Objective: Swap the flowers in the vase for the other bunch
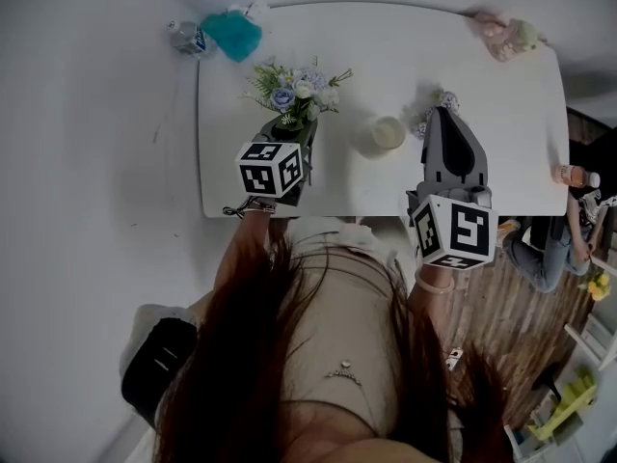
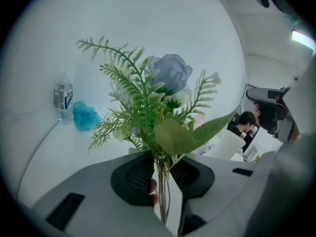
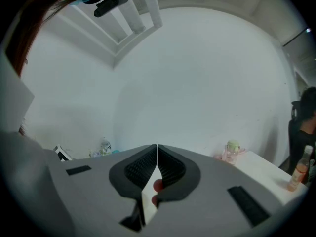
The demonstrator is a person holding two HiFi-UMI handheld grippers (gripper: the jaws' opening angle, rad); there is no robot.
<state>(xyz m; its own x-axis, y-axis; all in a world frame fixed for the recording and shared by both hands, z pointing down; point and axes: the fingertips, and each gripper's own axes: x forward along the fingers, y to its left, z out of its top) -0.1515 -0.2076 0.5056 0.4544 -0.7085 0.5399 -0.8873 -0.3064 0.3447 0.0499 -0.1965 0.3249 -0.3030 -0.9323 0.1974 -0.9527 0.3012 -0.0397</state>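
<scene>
My left gripper (image 1: 289,125) is shut on the stems of a bunch of pale blue and white roses with ferns (image 1: 295,89), held upright over the left part of the white table (image 1: 501,114). In the left gripper view the stems (image 2: 162,181) run between the pads, with the blue rose (image 2: 170,72) above. To the right stands the white vase (image 1: 388,133), also seen at the right of that view (image 2: 228,145); no flowers show in it. My right gripper (image 1: 442,114) hangs shut and empty (image 3: 157,151) beyond the vase. A small purple bunch (image 1: 447,98) lies by its tip, mostly hidden.
A water bottle (image 1: 188,39) and a teal puff (image 1: 233,35) sit at the table's far left corner. A pink bottle (image 1: 506,35) stands at the far right corner and an orange bottle (image 1: 576,176) at the right edge. A person (image 1: 549,244) sits on the floor to the right.
</scene>
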